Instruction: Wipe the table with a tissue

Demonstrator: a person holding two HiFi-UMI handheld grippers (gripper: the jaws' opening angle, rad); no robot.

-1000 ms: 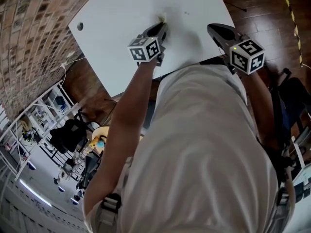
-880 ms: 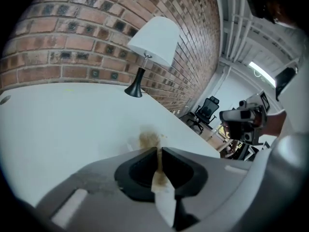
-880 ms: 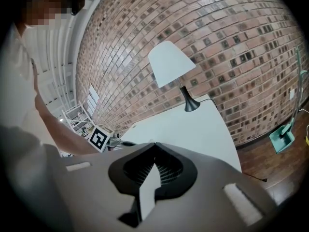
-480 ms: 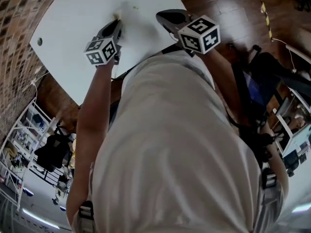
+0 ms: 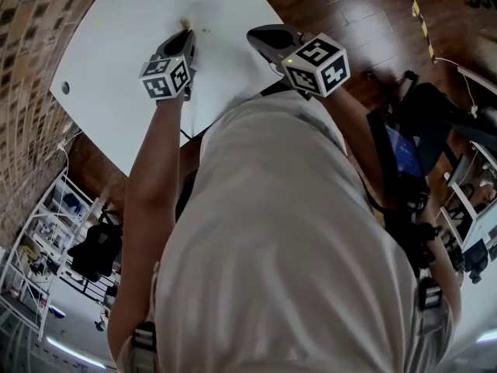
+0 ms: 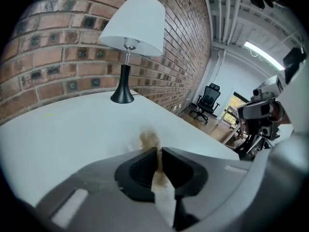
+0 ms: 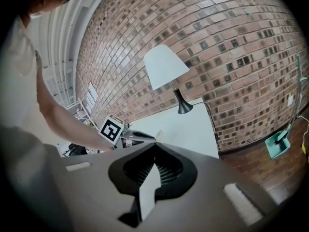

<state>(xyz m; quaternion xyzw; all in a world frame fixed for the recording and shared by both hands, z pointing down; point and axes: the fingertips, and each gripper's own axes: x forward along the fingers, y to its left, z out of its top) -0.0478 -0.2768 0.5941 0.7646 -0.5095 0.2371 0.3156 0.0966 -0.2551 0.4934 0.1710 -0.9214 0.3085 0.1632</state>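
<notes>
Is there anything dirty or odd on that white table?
Yes: a brown smear marks the table just ahead of the left tongs, and the tissue pinched in them is stained brown too. Nothing else stands out.

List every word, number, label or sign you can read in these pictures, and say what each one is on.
No readable text in any view.
On the left marker cube of the left gripper: black-and-white square patterns only, no letters or numbers.
On the right marker cube of the right gripper: the same kind of patterns, no text.
On the blue screen: too small and blurred to read.
</notes>
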